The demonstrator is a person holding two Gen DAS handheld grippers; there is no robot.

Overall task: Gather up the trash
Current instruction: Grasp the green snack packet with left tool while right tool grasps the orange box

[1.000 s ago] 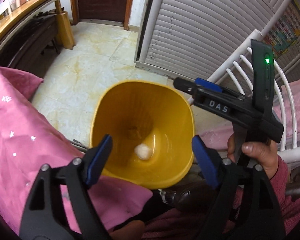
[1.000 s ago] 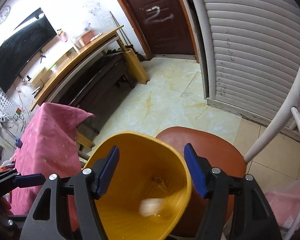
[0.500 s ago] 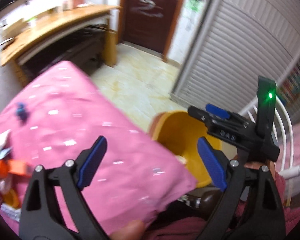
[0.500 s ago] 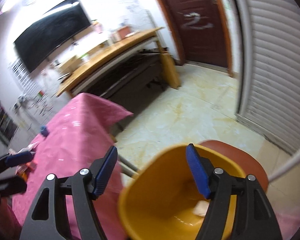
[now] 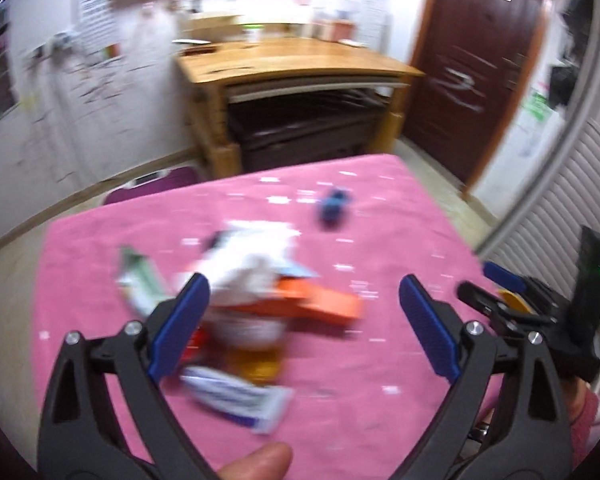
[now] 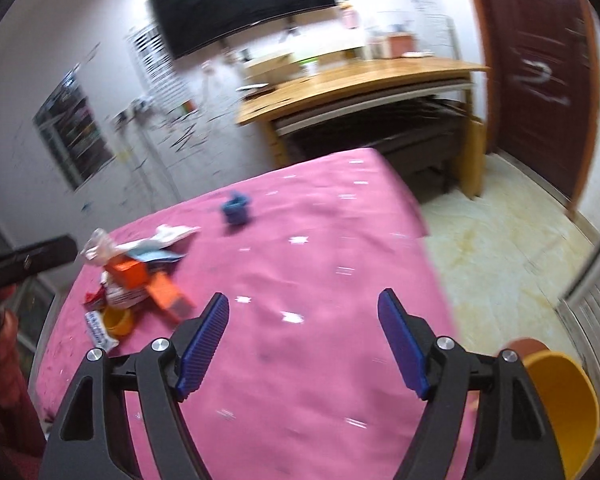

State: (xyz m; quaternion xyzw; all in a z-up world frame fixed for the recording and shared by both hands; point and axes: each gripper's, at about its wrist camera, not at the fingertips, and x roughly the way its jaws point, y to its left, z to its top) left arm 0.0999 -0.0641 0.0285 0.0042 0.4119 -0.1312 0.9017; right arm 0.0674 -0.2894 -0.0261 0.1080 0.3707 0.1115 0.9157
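A blurred trash pile (image 5: 260, 300) lies on the pink tablecloth (image 5: 380, 360): a white crumpled wrapper (image 5: 256, 264), an orange box (image 5: 324, 308), a green-white packet (image 5: 140, 284), a blue-white packet (image 5: 240, 396). My left gripper (image 5: 304, 324) hovers over the pile, jaws opening, nothing between them. My right gripper (image 6: 302, 344) hangs above bare cloth right of the trash pile (image 6: 140, 284), jaws opening, empty. The yellow bin (image 6: 560, 408) sits low at the right, beside the table.
A small blue object (image 6: 236, 208) stands farther back on the cloth. The table's right edge (image 6: 424, 232) drops to a tiled floor (image 6: 500, 248). A wooden desk (image 6: 360, 80), a brown door (image 6: 540, 80) and a slatted shutter (image 5: 572, 208) stand beyond.
Both grippers swung left and up, away from the yellow bin to above the pink table and its trash pile. Both pairs of jaws stand wider than before.
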